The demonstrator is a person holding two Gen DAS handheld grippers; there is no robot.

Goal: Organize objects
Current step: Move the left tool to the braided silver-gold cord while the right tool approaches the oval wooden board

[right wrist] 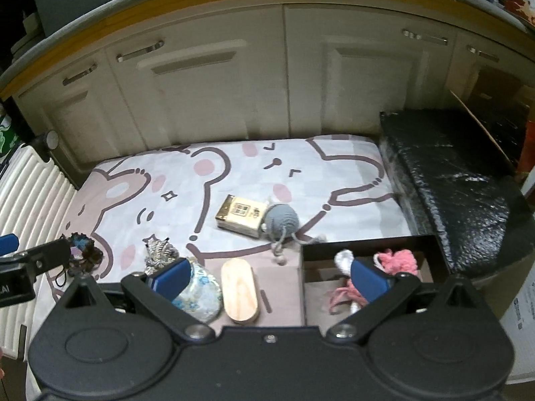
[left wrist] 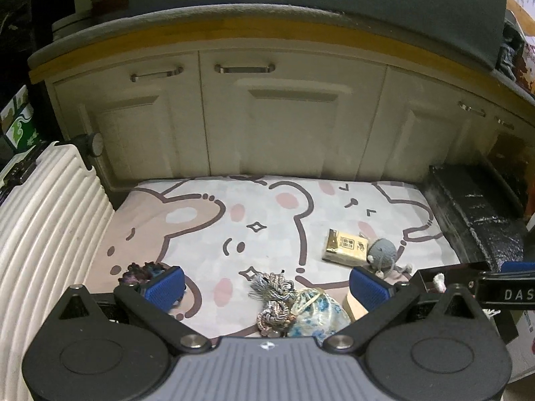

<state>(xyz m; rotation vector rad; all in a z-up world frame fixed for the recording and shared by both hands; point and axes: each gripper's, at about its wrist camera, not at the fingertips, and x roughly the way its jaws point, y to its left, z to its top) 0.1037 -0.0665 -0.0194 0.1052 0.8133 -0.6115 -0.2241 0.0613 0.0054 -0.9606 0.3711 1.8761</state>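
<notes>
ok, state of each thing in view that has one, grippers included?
left gripper: open, empty
right gripper: open, empty
black box: open-topped, holds pink yarn and a white piece
gold packet: lying flat, touching grey crochet toy
wooden oval: flat on mat
floral pouch: on mat, beside cord bundle
cabinet doors: shut
</notes>
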